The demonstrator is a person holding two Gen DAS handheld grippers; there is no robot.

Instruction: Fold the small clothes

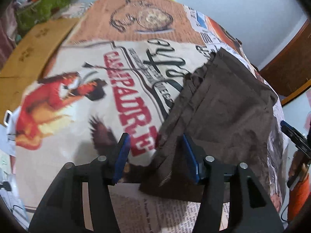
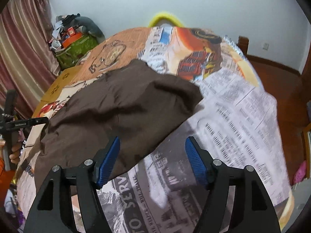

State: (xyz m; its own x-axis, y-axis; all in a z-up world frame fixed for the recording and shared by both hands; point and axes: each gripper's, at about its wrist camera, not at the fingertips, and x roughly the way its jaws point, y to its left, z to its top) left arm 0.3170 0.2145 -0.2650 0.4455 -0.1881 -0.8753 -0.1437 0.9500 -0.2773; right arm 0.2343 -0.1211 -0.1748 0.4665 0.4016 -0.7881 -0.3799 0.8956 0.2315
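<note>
A small dark brown garment (image 1: 223,104) lies on a table covered with a printed newspaper-style cloth (image 1: 81,101). In the left wrist view my left gripper (image 1: 155,141) is open, its jaws wide apart, with the garment's near left corner lying between the blue pads (image 1: 122,155). In the right wrist view the same brown garment (image 2: 116,104) spreads over the left half of the table. My right gripper (image 2: 152,145) is open, its left blue pad (image 2: 108,161) at the garment's near edge and its right pad over bare cloth (image 2: 243,116). The other gripper (image 2: 11,124) shows at the far left.
A cardboard sheet (image 1: 33,48) lies left of the table. A green bag with clutter (image 2: 75,46) stands at the back left by pink curtains (image 2: 21,54). A yellow chair back (image 2: 165,19) shows behind the table. Wooden furniture (image 2: 287,89) stands on the right.
</note>
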